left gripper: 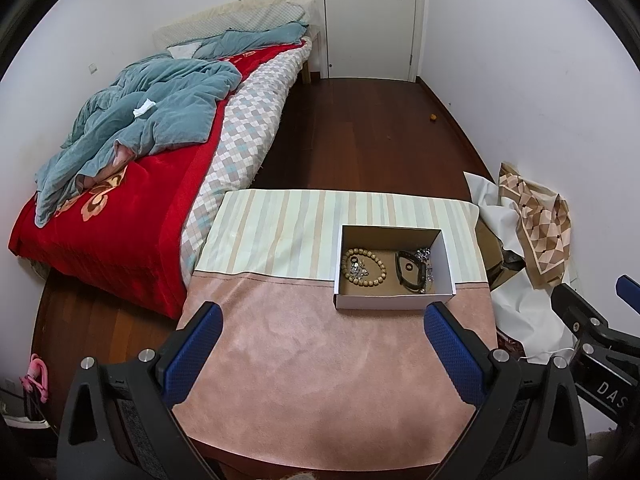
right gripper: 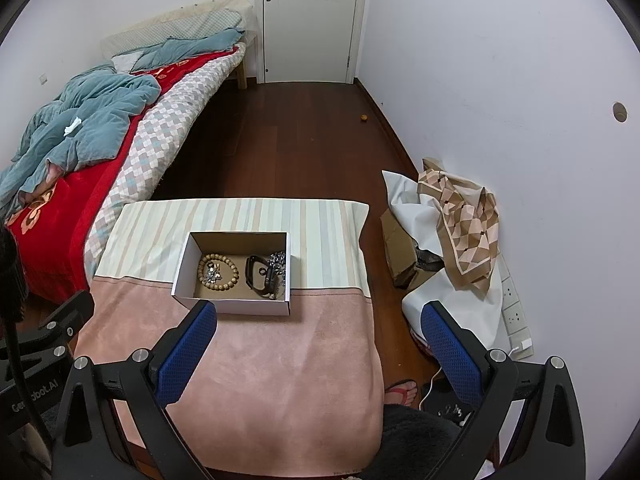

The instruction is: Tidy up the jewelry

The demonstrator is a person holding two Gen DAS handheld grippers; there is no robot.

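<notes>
An open white cardboard box [left gripper: 394, 302] [right gripper: 232, 306] stands on a small table covered with a pink and striped cloth [left gripper: 312, 356] [right gripper: 280, 360]. Inside lie a wooden bead bracelet [left gripper: 381, 270] [right gripper: 234, 270] ringing small silver pieces [left gripper: 357, 269] [right gripper: 212, 274], a black band [left gripper: 408, 272] [right gripper: 260, 276] and a silver chain [left gripper: 424, 256] [right gripper: 279, 260]. My left gripper [left gripper: 323, 316] is open and empty, just short of the box. My right gripper [right gripper: 319, 314] is open and empty, near the box's front right corner. The right gripper's side shows in the left wrist view [left gripper: 592, 328].
A bed [left gripper: 132, 160] [right gripper: 80, 140] with red and teal covers lies left of the table. A patterned cloth [left gripper: 540, 220] [right gripper: 464, 216] over boxes sits right, against the wall. A door [left gripper: 370, 16] [right gripper: 308, 20] stands at the back. A foot in a sandal [right gripper: 402, 390] is beside the table.
</notes>
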